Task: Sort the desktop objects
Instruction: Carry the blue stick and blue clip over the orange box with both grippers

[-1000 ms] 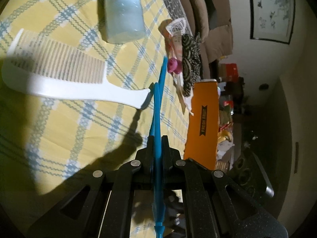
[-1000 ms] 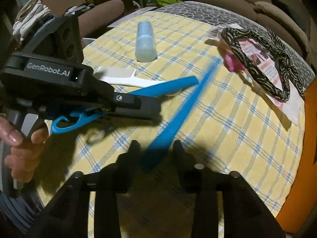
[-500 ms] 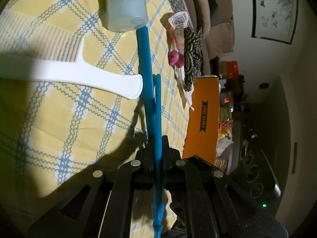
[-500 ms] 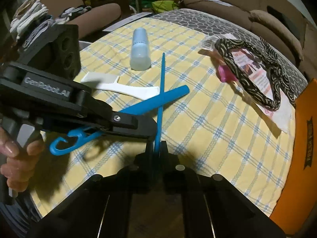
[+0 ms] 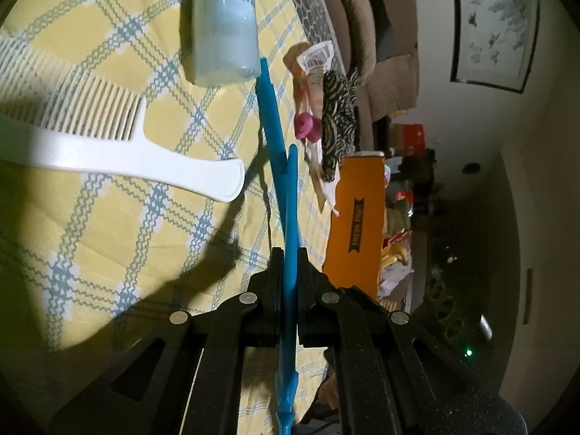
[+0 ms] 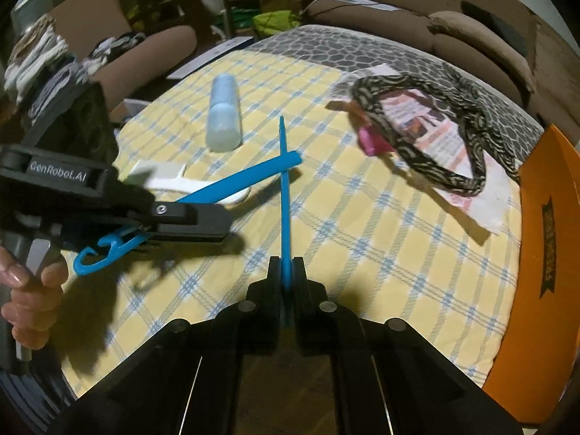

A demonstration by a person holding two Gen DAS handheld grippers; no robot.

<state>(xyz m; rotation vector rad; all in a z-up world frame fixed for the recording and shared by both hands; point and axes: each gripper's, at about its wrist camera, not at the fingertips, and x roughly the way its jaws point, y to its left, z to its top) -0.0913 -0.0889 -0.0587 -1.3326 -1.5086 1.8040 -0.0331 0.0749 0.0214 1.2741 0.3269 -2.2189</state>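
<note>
My left gripper [image 5: 289, 253] is shut on a flat blue plastic tool with a hooked end [image 5: 291, 217]; from the right wrist view it [image 6: 239, 179] points right over the cloth. My right gripper [image 6: 286, 264] is shut on a second thin blue strip [image 6: 284, 181], which crosses the first one; in the left wrist view this strip [image 5: 270, 116] reaches up to a pale blue bottle [image 5: 223, 25]. A white comb [image 5: 108, 145] lies on the yellow checked cloth left of both strips.
A black-and-white patterned headband [image 6: 427, 134] lies on a printed packet [image 6: 446, 145] with a pink item [image 6: 373, 143] at the far right. An orange box [image 6: 536, 261] stands at the table's right edge. Sofas and clutter surround the table.
My right gripper went from open around the blurred blue strip to shut on it, holding it upright across the left gripper's tool. The left gripper shifted toward the bottle.
</note>
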